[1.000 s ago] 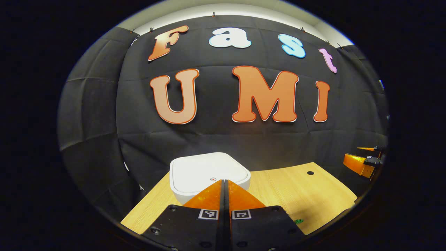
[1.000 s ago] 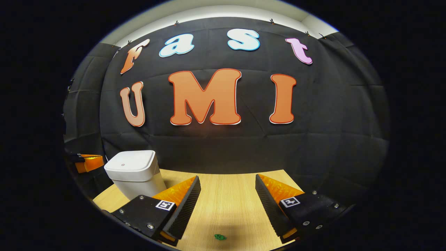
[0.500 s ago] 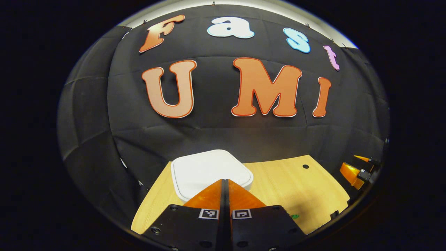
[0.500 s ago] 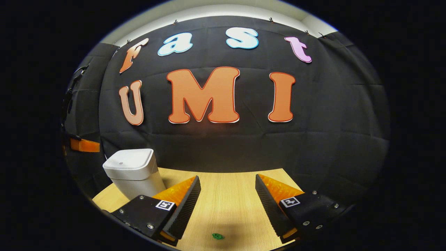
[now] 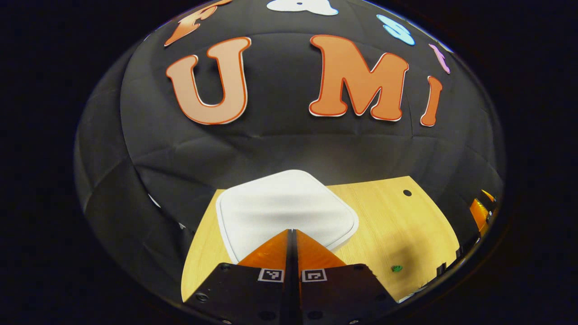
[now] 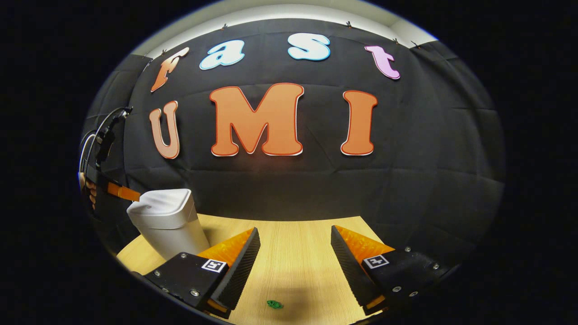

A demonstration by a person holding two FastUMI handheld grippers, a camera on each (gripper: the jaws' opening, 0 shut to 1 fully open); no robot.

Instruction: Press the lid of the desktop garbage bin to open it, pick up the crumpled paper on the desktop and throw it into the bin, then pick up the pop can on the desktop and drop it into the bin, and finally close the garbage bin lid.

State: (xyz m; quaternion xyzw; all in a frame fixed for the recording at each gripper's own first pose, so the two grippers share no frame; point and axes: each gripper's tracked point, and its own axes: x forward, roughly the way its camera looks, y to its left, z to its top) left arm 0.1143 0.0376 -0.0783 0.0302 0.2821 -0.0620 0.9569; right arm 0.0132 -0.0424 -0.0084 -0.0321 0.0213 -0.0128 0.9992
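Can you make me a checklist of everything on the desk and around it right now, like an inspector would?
Surface: wooden desk, with a small dark hole near its far edge.
Job's things: white bin at the desk's left end, lid down. No crumpled paper or can seen on the desk.
Clutter: one tiny green scrap on the wood.
Tongs: left tongs shut, tips over the near edge of the lid; touching or not, cannot tell. Right tongs open, holding nothing, above the desk.
Cables: a dark cable loops above the hand holding the left tongs.
Surroundings: black cloth wall behind the desk.
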